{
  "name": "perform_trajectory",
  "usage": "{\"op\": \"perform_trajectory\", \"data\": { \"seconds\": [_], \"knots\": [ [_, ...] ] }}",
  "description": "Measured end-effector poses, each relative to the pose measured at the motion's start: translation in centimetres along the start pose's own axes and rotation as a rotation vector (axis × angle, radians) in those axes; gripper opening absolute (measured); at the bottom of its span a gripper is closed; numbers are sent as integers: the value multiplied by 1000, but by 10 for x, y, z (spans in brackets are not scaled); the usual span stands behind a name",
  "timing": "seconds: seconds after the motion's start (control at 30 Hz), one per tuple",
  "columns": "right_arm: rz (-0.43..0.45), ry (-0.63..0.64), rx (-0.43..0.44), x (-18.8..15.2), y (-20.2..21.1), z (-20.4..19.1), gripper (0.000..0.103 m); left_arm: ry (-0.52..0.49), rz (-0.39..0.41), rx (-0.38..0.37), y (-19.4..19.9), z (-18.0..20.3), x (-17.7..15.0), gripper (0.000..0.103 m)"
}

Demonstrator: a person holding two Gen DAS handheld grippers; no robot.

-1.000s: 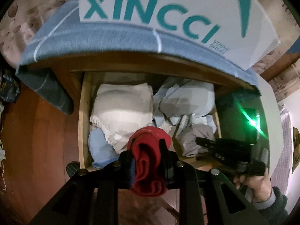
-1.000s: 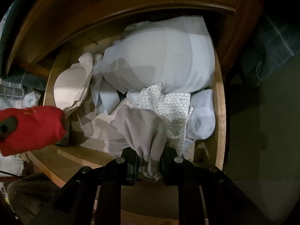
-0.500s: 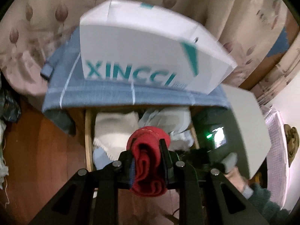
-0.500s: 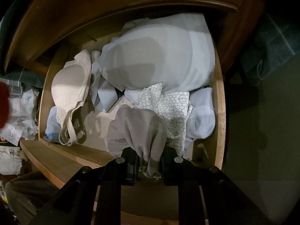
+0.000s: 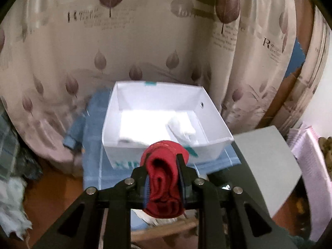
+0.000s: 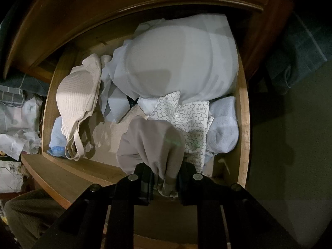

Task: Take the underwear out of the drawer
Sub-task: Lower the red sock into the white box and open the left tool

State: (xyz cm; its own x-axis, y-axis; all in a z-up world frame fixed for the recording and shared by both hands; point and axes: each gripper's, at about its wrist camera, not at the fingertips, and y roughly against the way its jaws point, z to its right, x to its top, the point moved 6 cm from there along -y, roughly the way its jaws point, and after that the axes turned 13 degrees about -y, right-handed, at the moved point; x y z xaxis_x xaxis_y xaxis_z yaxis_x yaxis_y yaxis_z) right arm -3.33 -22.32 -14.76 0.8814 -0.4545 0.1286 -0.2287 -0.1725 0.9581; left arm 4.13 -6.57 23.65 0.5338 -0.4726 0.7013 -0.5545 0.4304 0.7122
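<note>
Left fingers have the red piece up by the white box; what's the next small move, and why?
Probably carry the left gripper forward over the open white box and let go there. The red underwear is clamped between its fingers, just short of the box's near wall. The right gripper grips a beige garment in the drawer.

Left gripper point(image 5: 162, 183): jaws nearly closed, clamped on bunched red underwear point(image 5: 164, 178), pointing obliquely downward (fabric bulges above and below jaws). Right gripper point(image 6: 166, 179): jaws almost fully closed, pinching fold of taupe underwear point(image 6: 151, 145), pointing steeply downward. Olive ribbed sleeve point(image 6: 29, 213) visible at lower left of right wrist view; hands themselves not seen.
</note>
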Motion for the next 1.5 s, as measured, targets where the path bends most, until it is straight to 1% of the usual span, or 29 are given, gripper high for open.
{"op": "perform_trajectory", "data": {
  "seconds": [0.07, 0.2, 0.3, 0.37, 0.57, 0.73, 0.8, 0.97, 1.1, 1.23, 1.33, 1.4, 1.5],
  "knots": [
    [0, 4, -3, -1, 0, 0, 16, -6, 3, 11, -5, -3, 12, 22],
    [-4, 6, -2, 0, 0, -1, 16, -24, 10, 57, -21, -9, 37, 22],
    [-7, 3, 1, 1, 0, -1, 16, -20, 7, 86, -42, -14, 49, 22],
    [-5, 5, 0, 1, 0, -1, 16, 0, -1, 106, -58, -22, 54, 22],
    [-16, -3, 4, 1, -2, -1, 16, 60, -66, 140, -110, -46, 53, 22],
    [-17, -2, 6, 1, -2, -1, 16, 38, -100, 189, -138, -55, 45, 22],
    [-20, -6, 9, 1, -3, -1, 17, 45, -112, 181, -147, -58, 40, 22],
    [-19, -5, 6, 0, -2, -2, 17, 86, -135, 183, -159, -66, 32, 22],
    [-21, -3, 5, 0, -3, -1, 17, 102, -171, 176, -168, -69, 22, 23],
    [-21, -3, 5, 0, -3, -1, 17, 120, -170, 180, -168, -72, 17, 25],
    [-22, -4, 5, 0, -2, -1, 17, 136, -182, 177, -166, -73, 16, 29],
    [-22, -4, 6, 1, -3, -1, 17, 139, -178, 192, -162, -74, 17, 39],
    [-22, -8, 8, 1, -2, -1, 17, 149, -136, 209, -151, -74, 18, 45]
  ]
}}
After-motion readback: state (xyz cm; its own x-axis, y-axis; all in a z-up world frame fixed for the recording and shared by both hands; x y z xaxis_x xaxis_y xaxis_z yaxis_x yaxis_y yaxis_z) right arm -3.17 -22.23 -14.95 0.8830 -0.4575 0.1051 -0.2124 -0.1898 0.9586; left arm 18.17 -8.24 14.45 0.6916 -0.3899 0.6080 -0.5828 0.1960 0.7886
